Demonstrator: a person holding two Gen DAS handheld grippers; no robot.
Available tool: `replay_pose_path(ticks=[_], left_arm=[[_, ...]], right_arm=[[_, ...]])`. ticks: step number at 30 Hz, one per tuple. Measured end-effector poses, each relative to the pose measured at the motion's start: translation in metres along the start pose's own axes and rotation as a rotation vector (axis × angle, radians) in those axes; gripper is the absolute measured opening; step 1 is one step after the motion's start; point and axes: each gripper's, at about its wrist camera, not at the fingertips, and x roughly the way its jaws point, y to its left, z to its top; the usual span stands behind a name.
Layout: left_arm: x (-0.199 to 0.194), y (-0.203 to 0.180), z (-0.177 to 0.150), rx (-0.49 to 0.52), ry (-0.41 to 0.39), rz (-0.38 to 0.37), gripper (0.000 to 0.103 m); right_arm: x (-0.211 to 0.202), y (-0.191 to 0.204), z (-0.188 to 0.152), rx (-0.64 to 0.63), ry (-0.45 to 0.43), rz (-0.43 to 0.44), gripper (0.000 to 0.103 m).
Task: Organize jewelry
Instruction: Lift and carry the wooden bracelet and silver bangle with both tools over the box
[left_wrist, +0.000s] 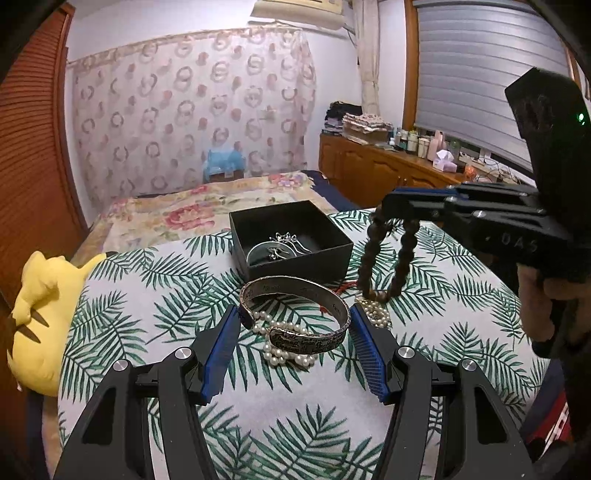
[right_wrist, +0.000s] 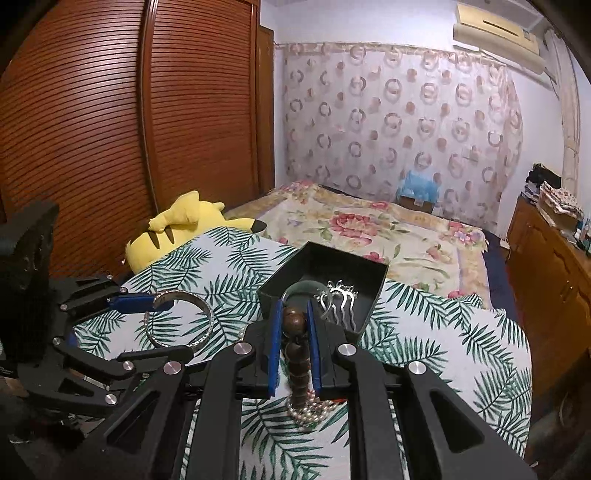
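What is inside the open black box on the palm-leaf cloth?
The square black cardboard box holds a silver hair comb lying over a round greenish bangle. The box floor beneath them and its near corners are hidden by the walls.

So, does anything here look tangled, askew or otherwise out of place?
Nothing is damaged. The silver cuff lies on top of a pearl strand, and the wooden bead bracelet hanging from the right claw touches more pearls beside the black box.
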Motion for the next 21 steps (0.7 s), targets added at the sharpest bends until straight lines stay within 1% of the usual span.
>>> replay_pose_path(ticks=[6,16,21], left_arm=[[0.019,0.006,0.01,0.018,0.012,0.001,0.058],[0.053,0.01,0.04,0.034,0.024,-0.013,0.058],[0.08,0.013,0.057,0.053,0.048,-0.01,0.058]], right_arm=[[0.005,-0.015,0.01,0.008,-0.013,0.009,0.015],[0.016,-0.036,0.031,-0.001,-0.037,0.008,0.015],[0.027,-0.052,0.044,0.007,-0.047,0.009,0.015]])
